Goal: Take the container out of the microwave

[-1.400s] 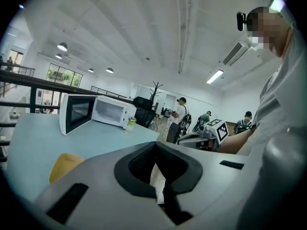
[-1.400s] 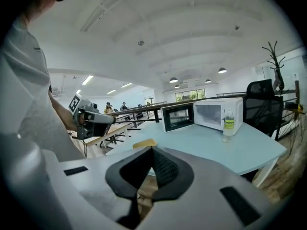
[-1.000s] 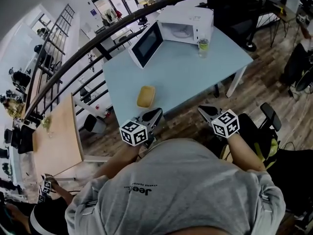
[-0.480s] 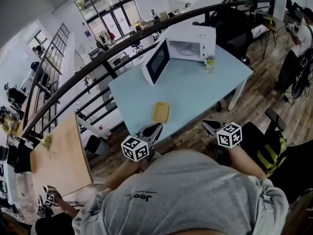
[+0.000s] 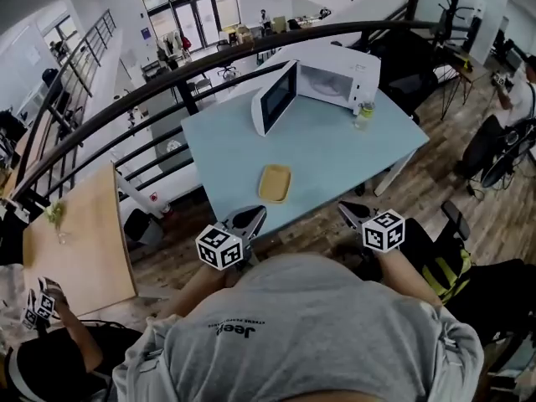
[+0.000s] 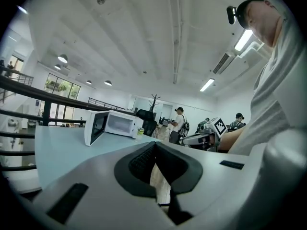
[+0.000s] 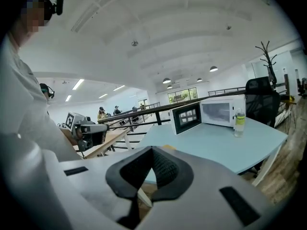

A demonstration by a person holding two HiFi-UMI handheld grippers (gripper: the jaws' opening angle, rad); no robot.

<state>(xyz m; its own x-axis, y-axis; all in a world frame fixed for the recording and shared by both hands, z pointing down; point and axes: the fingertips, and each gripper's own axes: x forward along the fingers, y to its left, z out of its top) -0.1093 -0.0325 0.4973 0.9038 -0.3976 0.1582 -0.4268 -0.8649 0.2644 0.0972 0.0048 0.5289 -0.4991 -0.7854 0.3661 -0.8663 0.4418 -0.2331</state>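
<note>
The yellow container (image 5: 275, 182) lay on the bench (image 5: 335, 153) near its front edge, well apart from the microwave (image 5: 339, 74), whose door stood open, so the removal looked done. The left claw (image 5: 251, 217) and the right claw (image 5: 352, 212) were each pressed together on nothing, hanging just off the bench's near edge.

An open-plan office: black railing (image 5: 216, 64), light-blue table (image 5: 335, 153), swivel chair (image 7: 261, 95), coat stand (image 7: 266, 56) and strip ceiling lights (image 6: 243, 40).
</note>
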